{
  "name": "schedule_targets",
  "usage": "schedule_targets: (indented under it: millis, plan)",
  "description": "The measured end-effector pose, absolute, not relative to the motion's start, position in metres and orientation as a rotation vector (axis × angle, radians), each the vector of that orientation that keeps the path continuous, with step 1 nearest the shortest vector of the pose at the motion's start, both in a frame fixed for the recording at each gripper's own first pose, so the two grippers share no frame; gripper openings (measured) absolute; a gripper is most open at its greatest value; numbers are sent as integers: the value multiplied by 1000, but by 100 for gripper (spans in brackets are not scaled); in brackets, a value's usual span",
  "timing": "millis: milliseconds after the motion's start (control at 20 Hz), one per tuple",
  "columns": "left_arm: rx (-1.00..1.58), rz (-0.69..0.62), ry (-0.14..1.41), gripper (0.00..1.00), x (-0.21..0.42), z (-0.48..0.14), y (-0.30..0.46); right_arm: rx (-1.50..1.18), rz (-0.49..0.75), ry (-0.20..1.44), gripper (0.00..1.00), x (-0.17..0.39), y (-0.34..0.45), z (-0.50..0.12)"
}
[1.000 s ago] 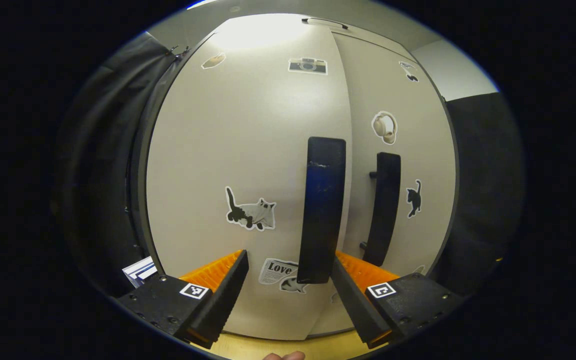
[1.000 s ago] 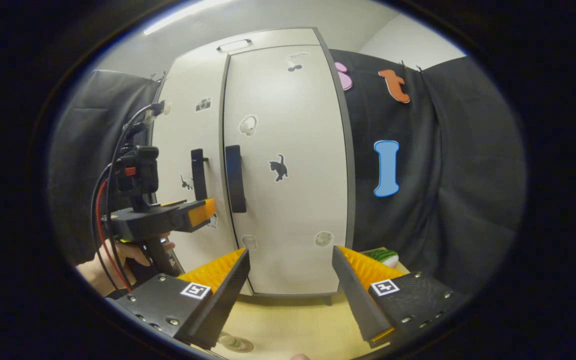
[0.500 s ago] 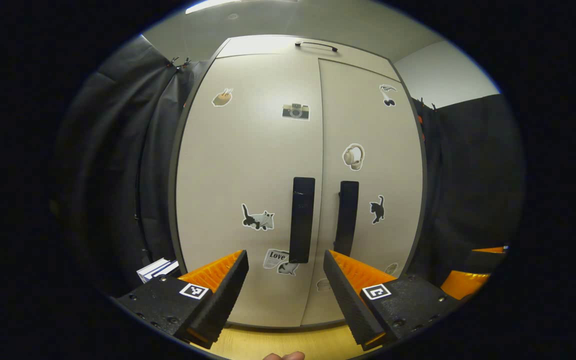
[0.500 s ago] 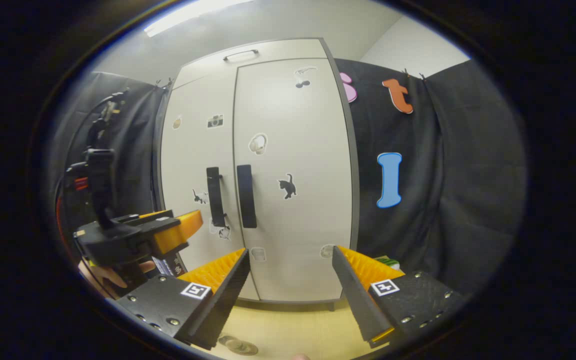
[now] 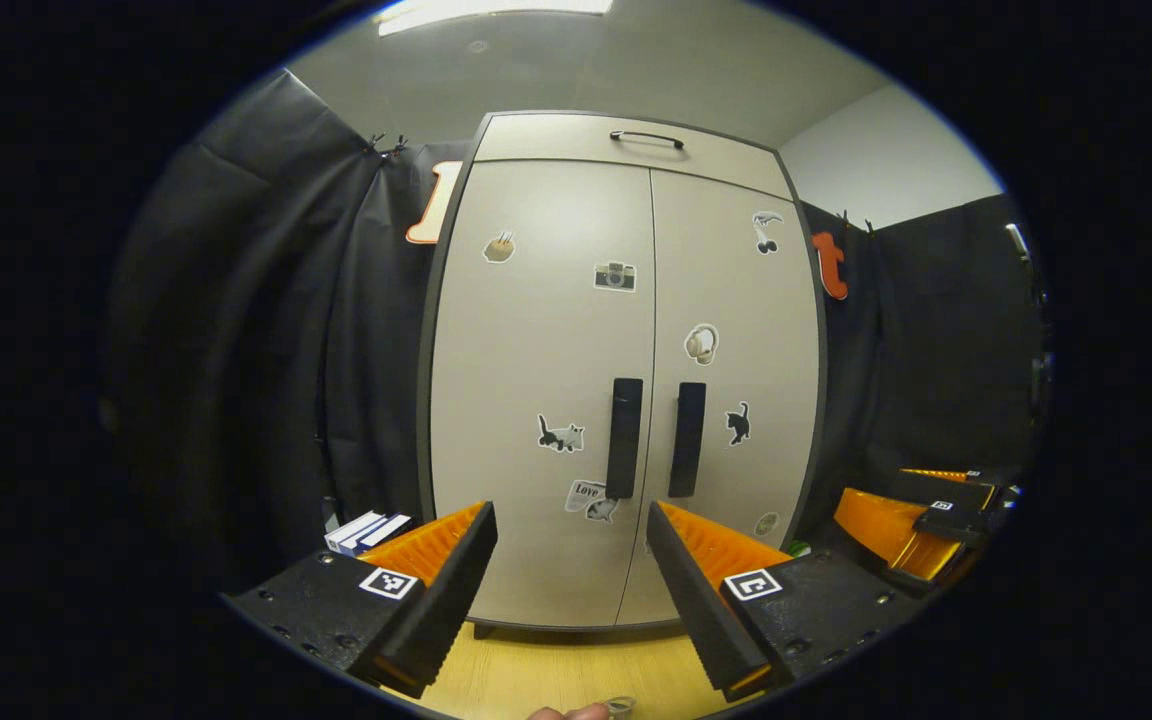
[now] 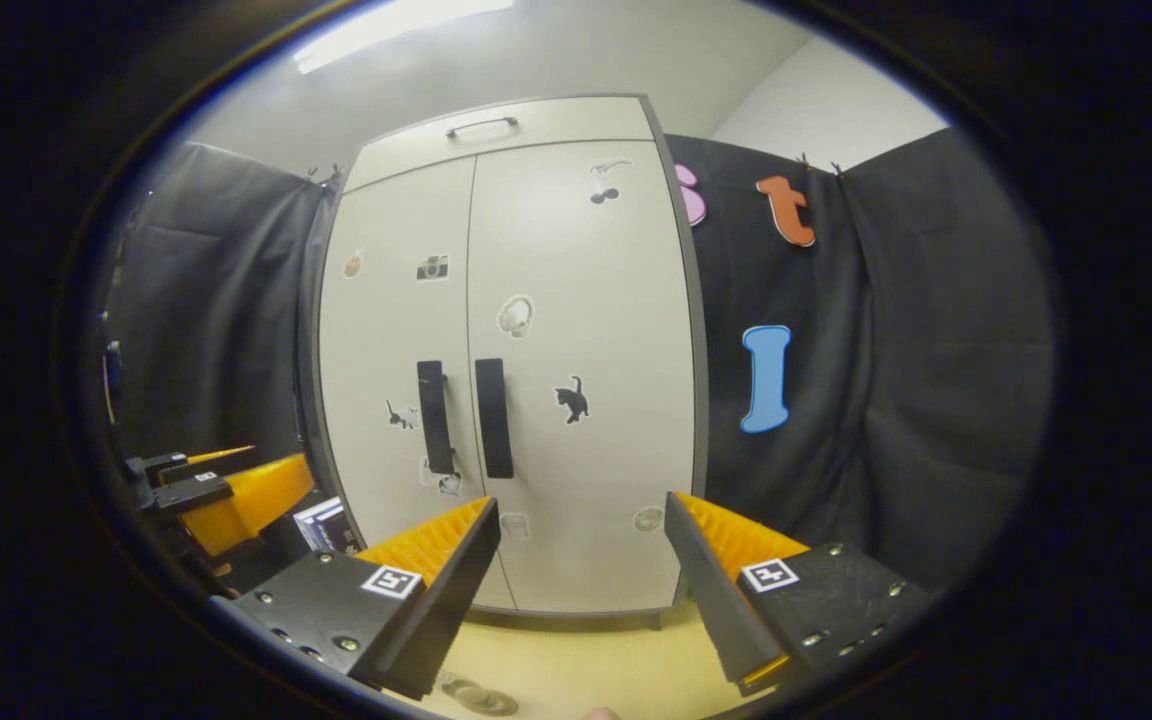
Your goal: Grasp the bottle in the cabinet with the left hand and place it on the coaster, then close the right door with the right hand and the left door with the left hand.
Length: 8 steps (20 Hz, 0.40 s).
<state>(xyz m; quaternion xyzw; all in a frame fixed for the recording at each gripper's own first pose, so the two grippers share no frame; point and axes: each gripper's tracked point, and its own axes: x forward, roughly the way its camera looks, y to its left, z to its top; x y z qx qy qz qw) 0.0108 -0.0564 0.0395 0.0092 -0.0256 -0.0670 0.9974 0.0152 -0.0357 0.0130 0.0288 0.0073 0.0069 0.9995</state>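
The pale cabinet stands with both doors shut. Its left door (image 5: 536,380) and right door (image 5: 736,380) meet at two dark upright handles (image 5: 626,437). My left gripper (image 5: 568,520) is open with nothing between its fingers, held back from the cabinet and level with the handles' lower ends. My right gripper (image 6: 581,510) is open too and faces the right door (image 6: 586,330) from a distance. Each gripper appears in the other's view: the right gripper (image 5: 921,510) low at the right, the left gripper (image 6: 226,490) low at the left. A small round thing (image 6: 481,697) lies on the table below; I cannot tell what it is.
The cabinet stands on a wooden table (image 5: 556,680). A stack of books (image 5: 366,530) lies by its left foot and something green (image 5: 796,548) by its right foot. Black cloth walls close in both sides. A drawer handle (image 5: 646,138) sits at the cabinet's top.
Both grippers have pulled back from the cabinet, which now looks smaller. The left gripper has come away from the left door's handle and dropped lower in the right gripper view.
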Motion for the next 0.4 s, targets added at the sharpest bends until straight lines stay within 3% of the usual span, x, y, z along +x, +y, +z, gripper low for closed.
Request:
schedule_targets:
  millis: [400]
  plan:
    - [15, -129, -41, 95, 3, 31, -48, 44, 7, 6, 100, 7, -33, 16]
